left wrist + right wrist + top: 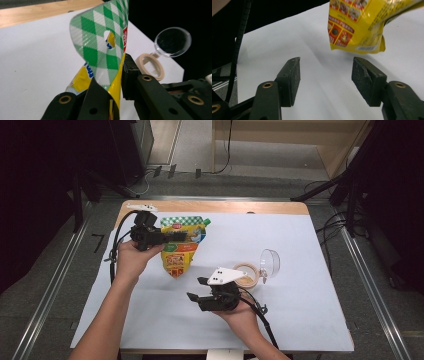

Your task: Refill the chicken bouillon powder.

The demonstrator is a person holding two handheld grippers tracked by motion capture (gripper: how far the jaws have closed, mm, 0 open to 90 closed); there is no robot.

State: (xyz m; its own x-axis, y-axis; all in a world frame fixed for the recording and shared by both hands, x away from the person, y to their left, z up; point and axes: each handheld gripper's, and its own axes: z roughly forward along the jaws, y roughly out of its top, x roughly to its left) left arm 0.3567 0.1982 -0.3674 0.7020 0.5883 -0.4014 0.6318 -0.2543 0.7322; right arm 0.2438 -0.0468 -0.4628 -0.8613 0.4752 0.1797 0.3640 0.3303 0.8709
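Clamping the pouch [181, 245] near its checked green top, the left gripper [172, 238] has its jaws pinched tight on the film; in the left gripper view the green-and-white top [100, 50] curls up out of the jaws with the yellow body [80, 81] hanging below and to the side. In the high view the pouch sits at the table's [300, 285] far left, top toward the far edge, bottom corner pointing toward the person. Whether that low end touches the white sheet I can't tell; in the right gripper view the yellow bottom edge [357, 47] hangs close over the sheet with a shadow under it. Right gripper [196, 289] is parted about halfway, nothing between the pads, held low over the sheet near the table's middle, jaws pointing toward the pouch, well short of it. Right hand [243, 315] comes in from the near edge; left hand [130, 260] wraps the left gripper's body. Just right of the right gripper stands a small beige jar [246, 275] with powder inside, its clear hinged lid [270, 262] flipped open and standing up on the far-right side. Same jar and lid show behind the pouch in the left gripper view [150, 66], apart from the pouch.
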